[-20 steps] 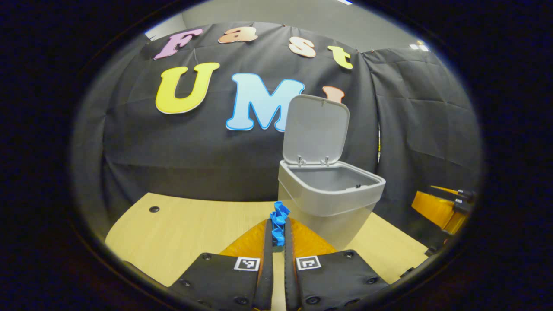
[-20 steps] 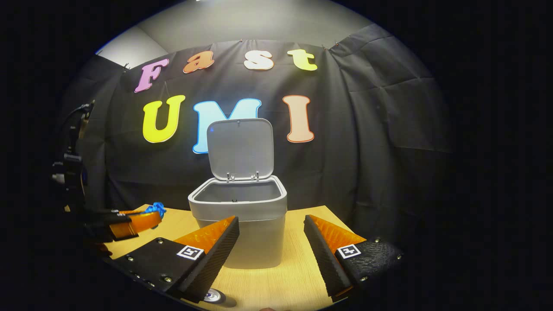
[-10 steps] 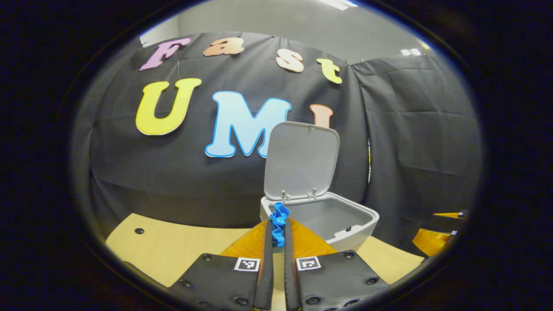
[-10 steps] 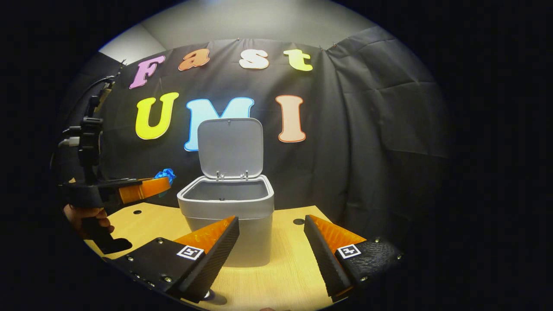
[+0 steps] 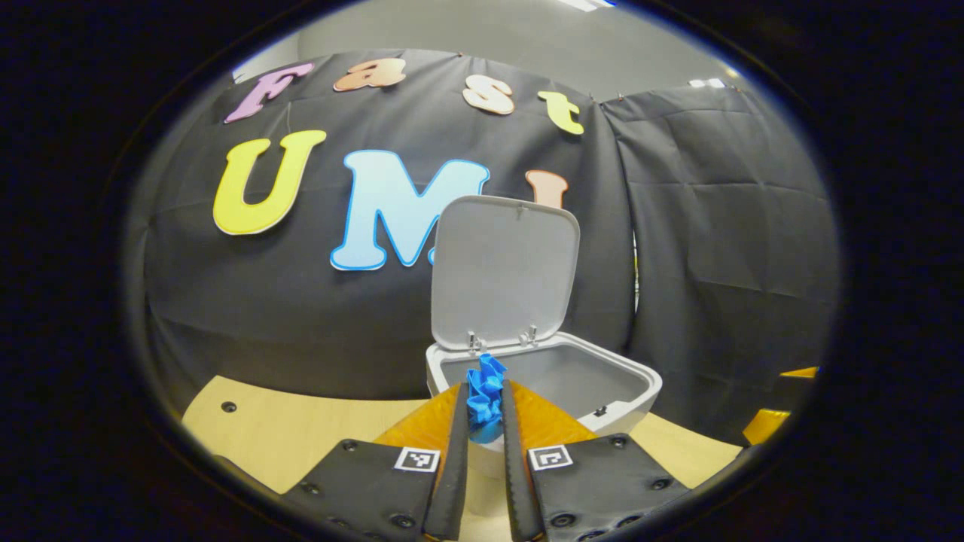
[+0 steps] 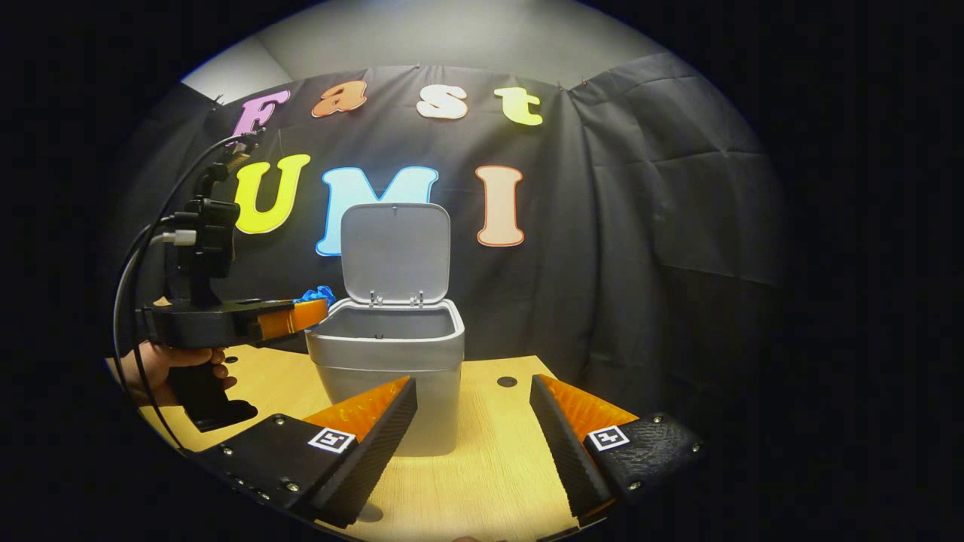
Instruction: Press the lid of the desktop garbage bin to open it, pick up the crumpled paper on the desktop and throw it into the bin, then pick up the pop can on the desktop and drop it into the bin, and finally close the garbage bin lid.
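Note:
The grey desktop bin [image 5: 625, 395] [image 6: 384, 354] stands on the wooden table with its lid [image 5: 504, 271] [image 6: 395, 252] raised upright. My left gripper [image 5: 484, 397] is shut on the blue crumpled paper [image 5: 484, 395], and its tips reach the bin's near left rim. In the right gripper view that left gripper [image 6: 316, 305], held in a hand [image 6: 169, 365], hangs at the bin's left edge with the paper [image 6: 316, 293] at its tip. My right gripper [image 6: 473, 391] stands open in front of the bin, low over the table, with nothing between its fingers.
The wooden table [image 6: 489, 467] [image 5: 286, 429] has small dark holes [image 6: 507, 382] [image 5: 228, 406] in its top. Black cloth closes off the back and right side right behind the bin. A cable [image 6: 143, 256] loops off the left gripper's mount.
My left gripper has risen and moved forward with the paper, from beside the bin's wall up to its left rim. The right gripper has stayed open and shifted only slightly.

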`<state>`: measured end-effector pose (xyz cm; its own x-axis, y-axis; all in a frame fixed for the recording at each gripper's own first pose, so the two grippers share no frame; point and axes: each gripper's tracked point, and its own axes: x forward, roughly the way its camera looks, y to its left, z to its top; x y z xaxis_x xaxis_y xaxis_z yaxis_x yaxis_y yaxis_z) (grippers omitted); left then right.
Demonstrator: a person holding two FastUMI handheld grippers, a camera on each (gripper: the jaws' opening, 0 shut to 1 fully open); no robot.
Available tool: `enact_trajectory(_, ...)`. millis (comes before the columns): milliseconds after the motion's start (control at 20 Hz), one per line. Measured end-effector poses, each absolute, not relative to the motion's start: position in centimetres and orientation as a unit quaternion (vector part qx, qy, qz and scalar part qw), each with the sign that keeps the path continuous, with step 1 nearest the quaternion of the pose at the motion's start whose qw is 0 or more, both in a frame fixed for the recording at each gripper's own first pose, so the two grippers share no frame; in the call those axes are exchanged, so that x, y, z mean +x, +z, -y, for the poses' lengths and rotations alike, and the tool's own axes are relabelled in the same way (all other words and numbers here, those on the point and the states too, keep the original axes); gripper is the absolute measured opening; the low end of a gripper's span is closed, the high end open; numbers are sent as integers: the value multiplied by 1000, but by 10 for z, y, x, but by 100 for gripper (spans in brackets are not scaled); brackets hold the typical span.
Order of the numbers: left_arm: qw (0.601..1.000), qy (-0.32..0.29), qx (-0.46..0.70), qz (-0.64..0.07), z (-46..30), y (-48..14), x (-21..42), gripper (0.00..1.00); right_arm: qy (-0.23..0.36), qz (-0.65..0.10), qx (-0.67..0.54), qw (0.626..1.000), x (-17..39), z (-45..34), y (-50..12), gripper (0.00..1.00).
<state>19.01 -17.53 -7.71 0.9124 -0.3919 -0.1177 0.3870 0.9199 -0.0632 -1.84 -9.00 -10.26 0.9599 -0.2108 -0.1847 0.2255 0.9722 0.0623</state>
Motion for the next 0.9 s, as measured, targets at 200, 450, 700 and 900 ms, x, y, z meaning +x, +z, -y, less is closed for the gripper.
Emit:
enact_trajectory(200,976,-204,-18,-72,185,-85,191,41,-111,-86,43,989,-20,90,-100,96)
enact_trajectory(450,974,-214,-16,-73,191,-85,188,62,-110,-87,40,989,-23,89,-103,96)
enact_trajectory(700,972,-225,-26,-70,199,-83,182,88,-103,-88,40,990,-25,82,-105,96)
enact_trajectory(900,973,-216,-35,-67,188,-78,175,95,-87,-91,39,991,-25,69,-109,97)
